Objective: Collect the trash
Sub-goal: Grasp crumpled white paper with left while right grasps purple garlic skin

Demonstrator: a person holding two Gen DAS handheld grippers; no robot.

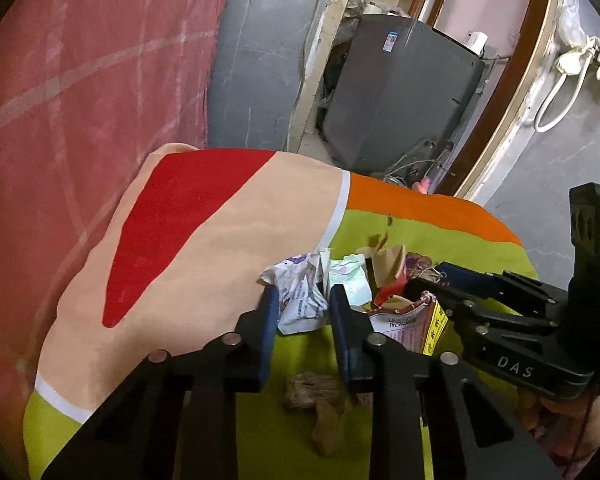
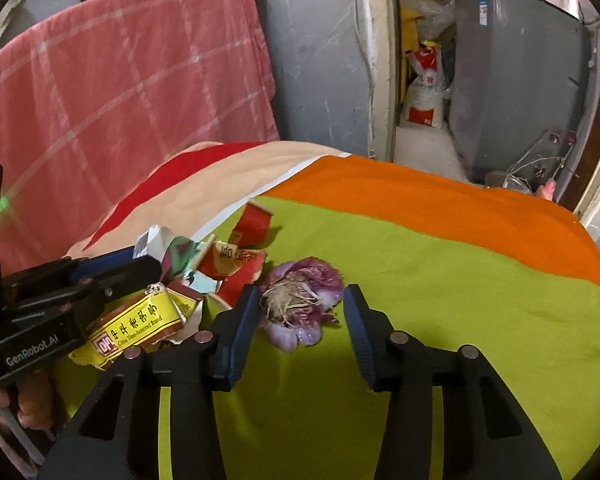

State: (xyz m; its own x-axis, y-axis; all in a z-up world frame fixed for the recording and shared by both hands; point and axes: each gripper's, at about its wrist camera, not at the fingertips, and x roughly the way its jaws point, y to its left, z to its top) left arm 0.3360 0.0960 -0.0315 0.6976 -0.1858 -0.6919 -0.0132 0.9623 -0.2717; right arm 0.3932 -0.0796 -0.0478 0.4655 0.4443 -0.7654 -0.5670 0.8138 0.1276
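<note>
A pile of trash lies on a green, orange and beige cloth (image 2: 440, 300). In the left wrist view my left gripper (image 1: 304, 312) has its blue pads pressed on both sides of a crumpled white wrapper (image 1: 300, 300). My right gripper (image 2: 302, 292) brackets a purple vegetable scrap (image 2: 316, 276) with dry roots. One pad touches the scrap and a thin gap shows at the other, so it stands open. A yellow and red packet (image 2: 140, 320) lies between the two grippers, with torn red paper (image 2: 256, 220) behind it. A brown scrap (image 1: 316, 396) lies under the left gripper.
A pink checked blanket (image 2: 100, 80) hangs at the left behind the cloth. A grey appliance (image 2: 520, 80) and a white sack (image 2: 424, 96) stand in the doorway beyond. A hand (image 2: 32, 400) holds the left gripper's handle. The cloth's far edge drops off towards the grey wall.
</note>
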